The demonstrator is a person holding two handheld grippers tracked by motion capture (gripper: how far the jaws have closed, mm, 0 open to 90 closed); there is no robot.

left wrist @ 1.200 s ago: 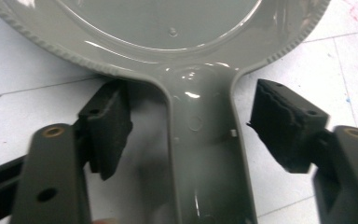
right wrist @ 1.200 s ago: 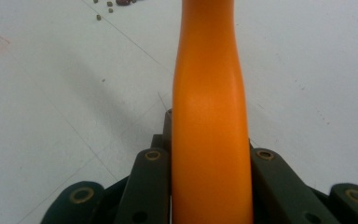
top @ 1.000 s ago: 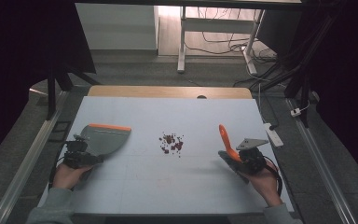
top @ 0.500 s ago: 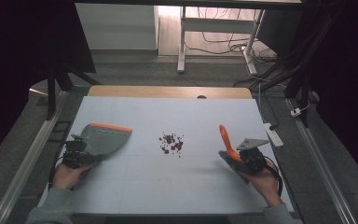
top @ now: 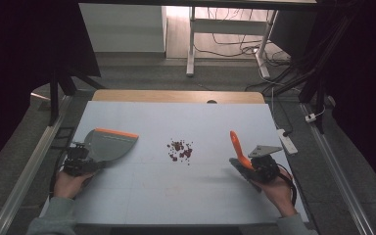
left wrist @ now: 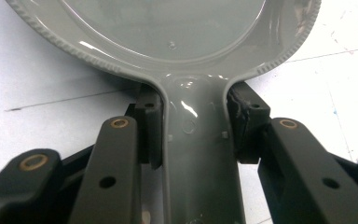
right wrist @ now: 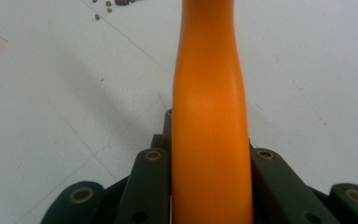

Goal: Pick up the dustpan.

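We hold a grey dustpan (top: 108,145) with an orange edge in our left gripper (top: 78,160), whose jaws have just closed on its handle, and an orange brush handle (top: 237,145) clamped in our right gripper (top: 259,166).

A lab: bare test table (top: 127,196), floor cables (top: 235,41), dark curtains (top: 24,58).

Table (top: 142,196), pale blue sheet on top; small dark crumbs (top: 179,150) scattered mid-table; grey dustpan (top: 108,145) resting at left.

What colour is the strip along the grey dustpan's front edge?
Orange; the strip shows best in the high view.
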